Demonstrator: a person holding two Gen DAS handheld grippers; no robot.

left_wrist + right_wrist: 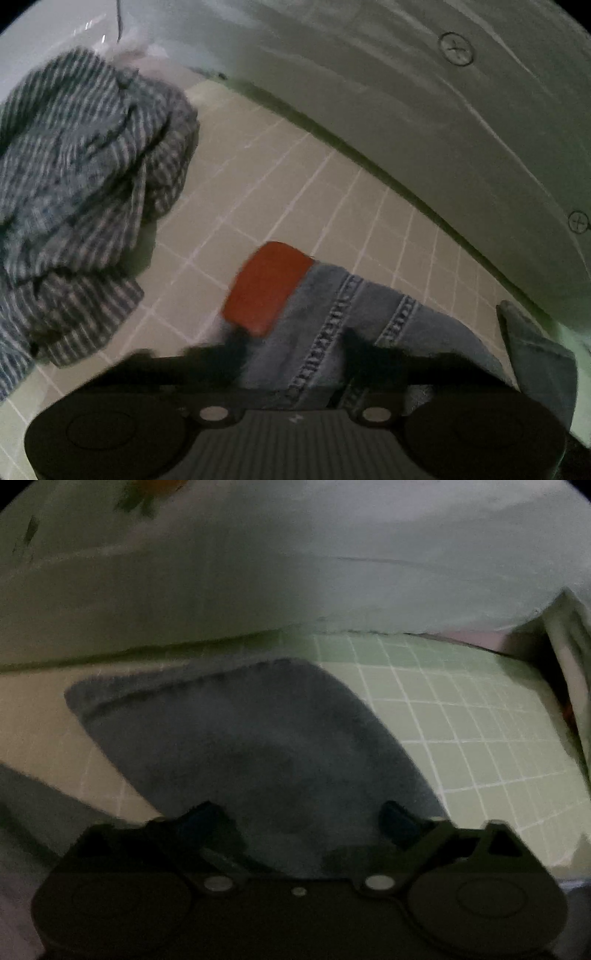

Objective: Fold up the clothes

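In the left wrist view, blue denim jeans (354,317) with a red patch (267,288) at the waistband lie on a grid-marked mat (280,177). My left gripper (291,343) is open, its dark fingers set either side of the denim near the waistband. In the right wrist view a dark blue denim part (255,738) lies flat on the mat (461,720). My right gripper (299,819) is open, its jaws spread wide over the near edge of that denim. The views are dim and blurred.
A crumpled blue-and-white striped shirt (85,192) lies on the mat to the left. A pale wall (406,92) borders the mat's far edge, also in the right wrist view (258,572). A dark upright object (565,657) stands at the right.
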